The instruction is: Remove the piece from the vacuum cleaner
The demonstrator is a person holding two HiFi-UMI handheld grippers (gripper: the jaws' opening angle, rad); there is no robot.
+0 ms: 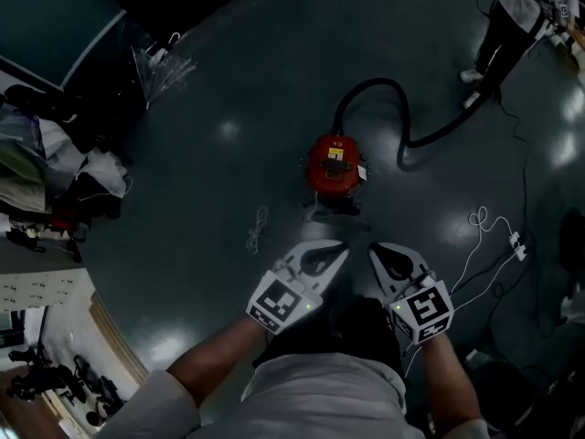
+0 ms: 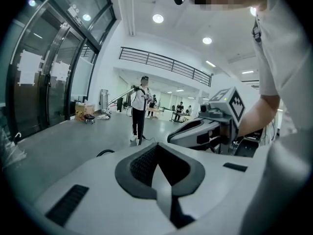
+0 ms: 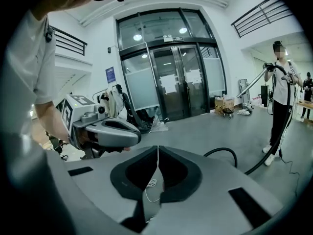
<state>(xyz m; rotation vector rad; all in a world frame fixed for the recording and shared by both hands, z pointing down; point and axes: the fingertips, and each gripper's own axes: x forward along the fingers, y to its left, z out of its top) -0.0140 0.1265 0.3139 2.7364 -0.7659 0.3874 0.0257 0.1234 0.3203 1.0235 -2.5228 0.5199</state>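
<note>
Sitting mid-frame, the round red vacuum cleaner (image 1: 334,165) lies above the left gripper (image 1: 338,251) and right gripper (image 1: 375,250) — both closed, empty, the left slightly nearer.

Glossy grey floor (image 1: 210,154), tall glass doors (image 3: 178,82), white walls (image 3: 95,48), balcony railing (image 2: 166,65), round ceiling lights (image 2: 157,18).

No print is legible. The yellow label (image 1: 335,153) atop the round red vacuum cleaner (image 1: 335,176) is too small to read, as is the blue wall sign (image 3: 110,74) left of the glass double door (image 3: 178,82).
</note>
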